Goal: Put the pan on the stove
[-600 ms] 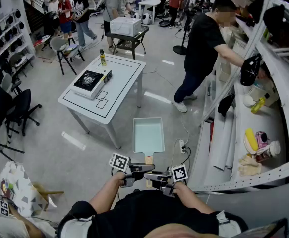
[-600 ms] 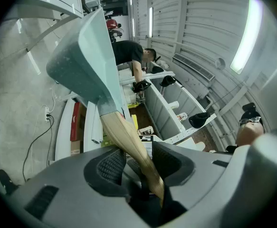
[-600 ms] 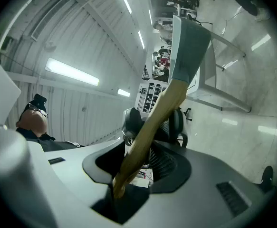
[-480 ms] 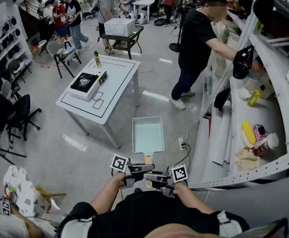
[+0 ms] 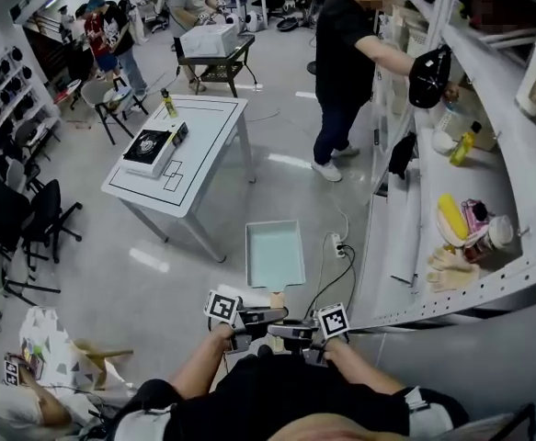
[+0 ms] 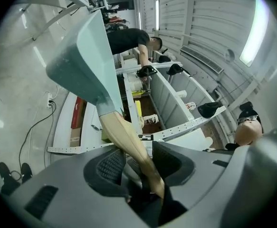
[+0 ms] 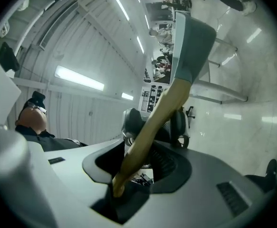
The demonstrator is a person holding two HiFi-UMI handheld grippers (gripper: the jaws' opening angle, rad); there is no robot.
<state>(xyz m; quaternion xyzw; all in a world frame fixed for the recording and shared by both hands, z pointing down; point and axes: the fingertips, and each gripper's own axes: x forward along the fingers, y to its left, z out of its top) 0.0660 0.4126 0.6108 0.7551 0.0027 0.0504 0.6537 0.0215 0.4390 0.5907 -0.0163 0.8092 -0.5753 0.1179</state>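
A pale green rectangular pan [image 5: 275, 254] with a wooden handle [image 5: 276, 299] hangs level over the floor in front of me. My left gripper [image 5: 262, 317] and right gripper [image 5: 291, 326] are both shut on that handle from opposite sides. In the left gripper view the handle [image 6: 128, 141] runs between the ribbed pads of the left gripper [image 6: 136, 163] up to the pan [image 6: 83, 56]. The right gripper view shows the same grip of the right gripper [image 7: 145, 158] on the handle [image 7: 152, 127]. The black stove [image 5: 153, 147] sits on a white table [image 5: 208, 163], far ahead to the left.
A person in black [image 5: 341, 53] reaches into the white shelving [image 5: 488, 200] along the right. A power strip with cable [image 5: 338, 246] lies on the floor by the pan. A yellow bottle [image 5: 168, 104] stands on the table. Chairs [image 5: 28, 219] line the left.
The head view has shifted a little: the shelving at the right looms larger and the person in black sits higher. The pan stays held level in both grippers.
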